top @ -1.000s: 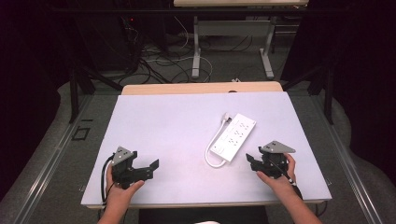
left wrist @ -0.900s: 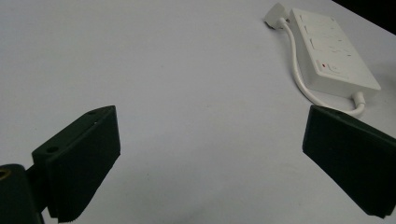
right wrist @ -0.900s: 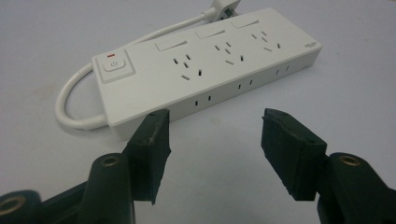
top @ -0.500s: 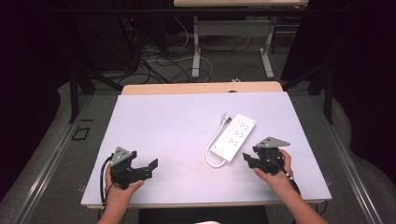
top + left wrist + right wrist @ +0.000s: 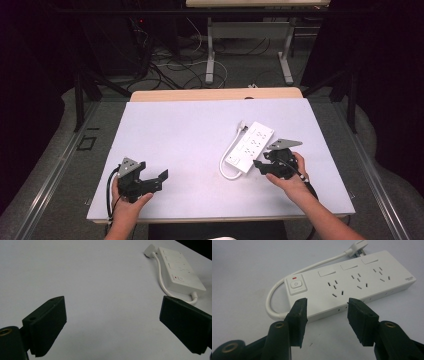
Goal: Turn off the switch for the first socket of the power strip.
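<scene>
A white power strip [image 5: 250, 146] lies at an angle on the white table [image 5: 175, 130], right of centre, its cord looping from the near end back to a plug [image 5: 241, 126] at the far end. My right gripper [image 5: 258, 165] hovers at the strip's near right side. In the right gripper view the strip [image 5: 352, 282] lies just beyond the jaws; the right gripper [image 5: 325, 320] has just been closing partway, is open, and has nothing between the pads. My left gripper [image 5: 159, 180] rests near the front left, wide open [image 5: 112, 327] and empty, with the strip [image 5: 181, 272] far off.
The table's front edge [image 5: 220, 217] runs just under both hands. A wooden board [image 5: 215, 94] borders the far edge. Beyond it stand desk legs [image 5: 211, 55] and tangled floor cables [image 5: 170, 65]. Metal rails [image 5: 55, 170] flank the table.
My right gripper moved a little left and away from the front edge, up to the strip's near side, and its jaws narrowed. The left gripper and the strip stayed put.
</scene>
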